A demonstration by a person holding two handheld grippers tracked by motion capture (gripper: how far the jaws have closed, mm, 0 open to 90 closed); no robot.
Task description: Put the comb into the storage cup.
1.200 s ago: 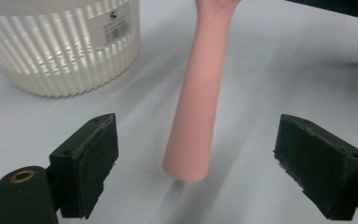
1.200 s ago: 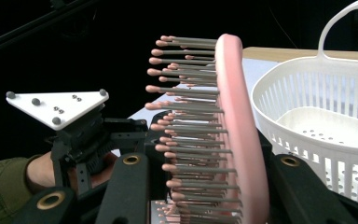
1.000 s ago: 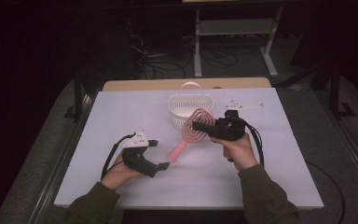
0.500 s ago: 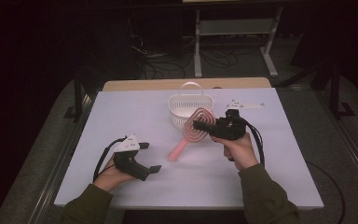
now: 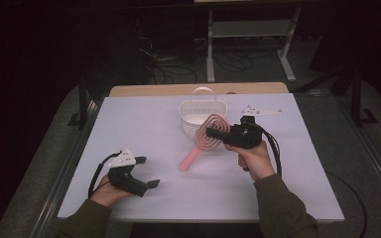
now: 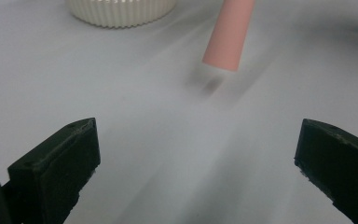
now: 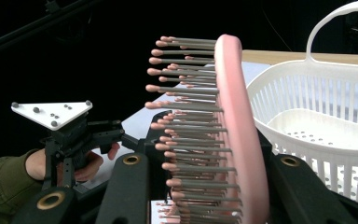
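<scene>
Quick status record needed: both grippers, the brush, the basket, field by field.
right gripper: shut on the pink hairbrush's head, near the basket
pink hairbrush: head raised in the jaws, bristles sideways in the right gripper view; whether the handle end touches the table I cannot tell
left gripper: open, nothing between its jaws, low over the table near the person's side
white basket: upright, handle up, empty
table: white top
</scene>
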